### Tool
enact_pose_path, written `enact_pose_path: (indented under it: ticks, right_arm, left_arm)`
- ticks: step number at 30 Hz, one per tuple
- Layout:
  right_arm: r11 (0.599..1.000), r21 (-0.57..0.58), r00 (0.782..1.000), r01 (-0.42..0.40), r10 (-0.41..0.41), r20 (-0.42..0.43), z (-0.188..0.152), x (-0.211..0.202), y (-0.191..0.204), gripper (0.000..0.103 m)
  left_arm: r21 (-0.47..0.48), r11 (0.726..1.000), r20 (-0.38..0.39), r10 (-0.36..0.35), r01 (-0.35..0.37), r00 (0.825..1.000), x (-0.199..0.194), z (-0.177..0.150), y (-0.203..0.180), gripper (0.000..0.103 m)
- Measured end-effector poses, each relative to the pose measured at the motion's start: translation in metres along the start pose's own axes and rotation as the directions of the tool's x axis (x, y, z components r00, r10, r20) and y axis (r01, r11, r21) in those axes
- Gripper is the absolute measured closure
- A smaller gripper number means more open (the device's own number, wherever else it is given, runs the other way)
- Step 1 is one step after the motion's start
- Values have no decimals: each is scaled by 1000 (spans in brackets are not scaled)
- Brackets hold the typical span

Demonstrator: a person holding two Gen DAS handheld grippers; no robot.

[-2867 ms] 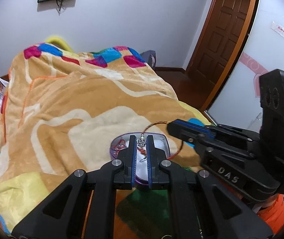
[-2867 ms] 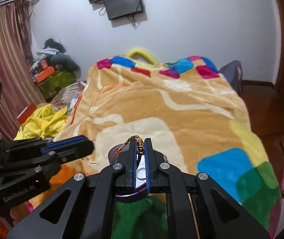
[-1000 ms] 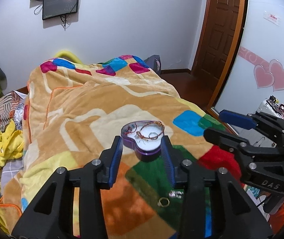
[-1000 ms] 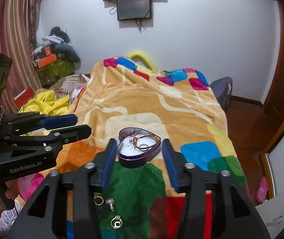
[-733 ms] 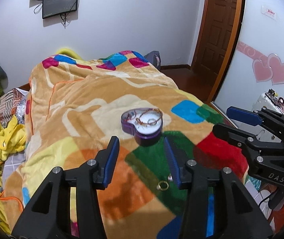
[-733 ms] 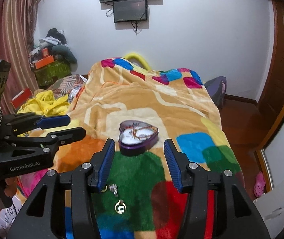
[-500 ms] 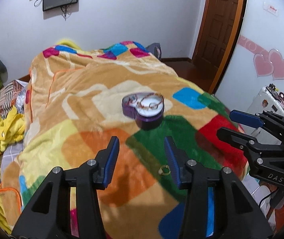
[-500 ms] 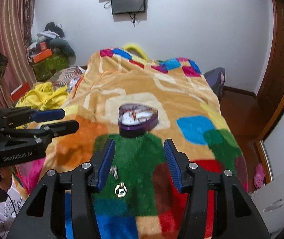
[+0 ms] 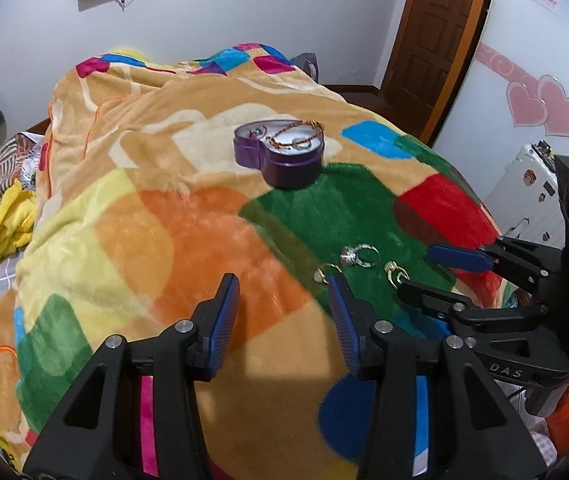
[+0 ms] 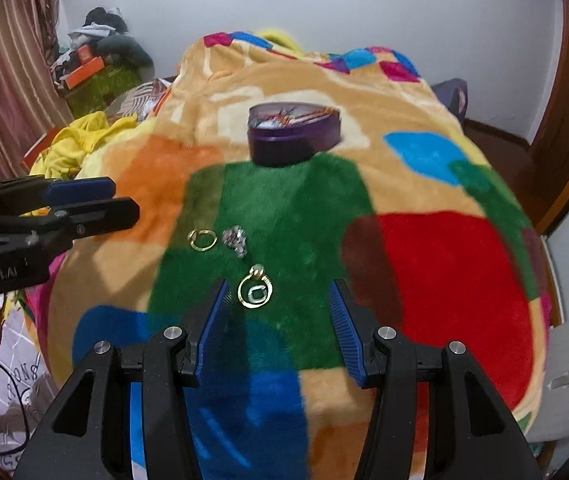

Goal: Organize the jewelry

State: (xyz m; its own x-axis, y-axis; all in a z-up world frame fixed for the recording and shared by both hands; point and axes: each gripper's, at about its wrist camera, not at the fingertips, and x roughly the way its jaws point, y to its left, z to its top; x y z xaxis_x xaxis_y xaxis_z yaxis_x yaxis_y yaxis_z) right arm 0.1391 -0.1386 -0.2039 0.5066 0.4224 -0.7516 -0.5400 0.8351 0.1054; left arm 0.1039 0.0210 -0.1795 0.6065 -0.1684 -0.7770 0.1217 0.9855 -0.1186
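Lettering "DAS" marks the right gripper (image 9: 428, 274), "GenRobot.AI" the left gripper (image 10: 118, 200); both have ribbed blue fingers spread, holding nothing. Three metal rings (image 10: 255, 291) lie on the fleecy patchwork blanket (image 10: 436, 264), near a heart-shaped purple tin (image 10: 294, 134) holding beaded bracelets (image 9: 296, 138).

A purple heart-shaped tin (image 10: 294, 135) sits open on the bed's blanket, a beaded bracelet (image 9: 293, 136) draped across its top. Nearer, three rings lie apart on the green patch: two gold (image 10: 202, 239) (image 10: 255, 290), one silver (image 10: 236, 240).

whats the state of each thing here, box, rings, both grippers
heart box: lid off, bracelets inside
gold ring: loose on blanket, near the right gripper's fingers
silver ring: loose on blanket
thin gold ring: loose on blanket
left gripper: open, empty
right gripper: open, empty
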Motion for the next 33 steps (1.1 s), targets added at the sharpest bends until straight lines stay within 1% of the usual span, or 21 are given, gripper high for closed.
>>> enact_pose_path:
  ticks: [2,4,5,6,8,11,14,24,33]
  right_arm:
    - [1000,-4,1000,-10,10,9,0,1,2,56]
    - [1000,-12,1000,-16,16,-1,-1,6,4,63]
    - [1000,-16,1000,-25,25,-13,-2,9,5,70]
    - [999,-17,999,-28,28,-23,-2,13,5,74]
    - [999,-25,1000,-26,25,-17,-4,14,6,76]
    - [999,-41,1000,-26,26,-12,-4,12,7,86]
    - [999,-31,1000,-31,31,1,-1,8,5,86]
    - [1000,8,998,-24,24,53,10,-4,-10,86]
    - [999,32,998,-18,16,61,15,-5,-20,86]
  left_arm:
    - [-7,1000,-16,-25,25,1000,4,-1,-1,72]
    - [-11,999,-25,-43,43,999,7,-1,-2,77]
    - [-9,999,-29,-51,51,998,9,-2,-4,78]
    - [-7,998,-31,-55,55,998,10,-1,-5,78]
    - [3,998,-37,-65,65,997,13,-1,-8,79]
    - [14,997,-61,-74,75,995,21,-1,-13,79]
    - [21,997,-85,-66,68,994,31,-1,-14,79]
    - [23,997,-102,-71,74,992,49,3,-16,79]
    - [15,996,-104,-81,83,991,61,7,-18,79]
